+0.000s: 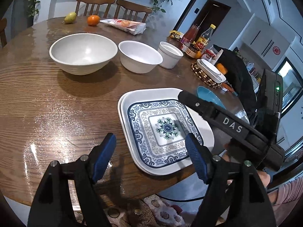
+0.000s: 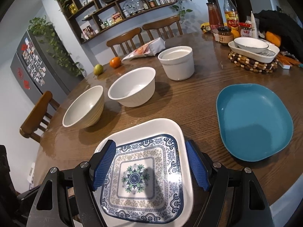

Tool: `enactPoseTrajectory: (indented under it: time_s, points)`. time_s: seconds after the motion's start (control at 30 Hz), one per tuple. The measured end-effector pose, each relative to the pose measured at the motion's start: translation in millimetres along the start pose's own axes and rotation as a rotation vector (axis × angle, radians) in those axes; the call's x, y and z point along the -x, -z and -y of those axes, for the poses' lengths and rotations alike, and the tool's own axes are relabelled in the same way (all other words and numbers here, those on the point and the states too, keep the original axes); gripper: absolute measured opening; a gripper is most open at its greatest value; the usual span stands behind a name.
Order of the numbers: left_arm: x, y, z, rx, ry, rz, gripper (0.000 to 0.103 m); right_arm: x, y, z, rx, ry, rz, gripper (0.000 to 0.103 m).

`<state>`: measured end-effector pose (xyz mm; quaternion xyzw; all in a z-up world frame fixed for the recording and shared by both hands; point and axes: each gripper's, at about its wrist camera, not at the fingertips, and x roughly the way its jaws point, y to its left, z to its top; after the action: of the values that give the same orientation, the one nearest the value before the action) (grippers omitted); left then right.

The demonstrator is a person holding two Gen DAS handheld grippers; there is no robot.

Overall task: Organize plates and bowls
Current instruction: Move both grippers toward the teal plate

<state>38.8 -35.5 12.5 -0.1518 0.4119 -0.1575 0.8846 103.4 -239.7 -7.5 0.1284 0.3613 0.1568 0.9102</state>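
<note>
A blue-patterned square plate (image 1: 162,130) (image 2: 144,179) lies nested in a white square plate (image 1: 130,98) (image 2: 161,124) near the table's front edge. A teal plate (image 2: 253,121) (image 1: 208,94) lies to its right. Three white bowls stand in a row behind: a large one (image 1: 83,53) (image 2: 85,107), a medium one (image 1: 140,56) (image 2: 132,87) and a straight-walled one (image 1: 170,54) (image 2: 178,62). My left gripper (image 1: 151,157) is open and empty, its right finger over the patterned plate. My right gripper (image 2: 151,166) is open and hovers over the stacked plates.
A white dish with a small bowl (image 2: 253,47) sits on a beaded trivet (image 2: 251,64) at the right. Sauce bottles and jars (image 2: 227,22), an orange (image 1: 93,20), a pear (image 1: 70,17) and a snack bag (image 1: 125,25) lie at the back. Chairs (image 1: 111,5) stand behind.
</note>
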Motion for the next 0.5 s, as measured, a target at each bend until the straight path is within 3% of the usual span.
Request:
enactPoseTrajectory:
  time_s: [0.33, 0.5]
  points:
    - [12.8, 1.4, -8.4, 0.018, -0.018, 0.032, 0.078, -6.8, -2.0, -7.0, 0.032, 0.052, -0.040, 0.077]
    - [16.8, 3.1, -9.2, 0.026, -0.038, 0.055, 0.078, 3.9, -0.6, -11.3, 0.056, 0.064, -0.010, 0.078]
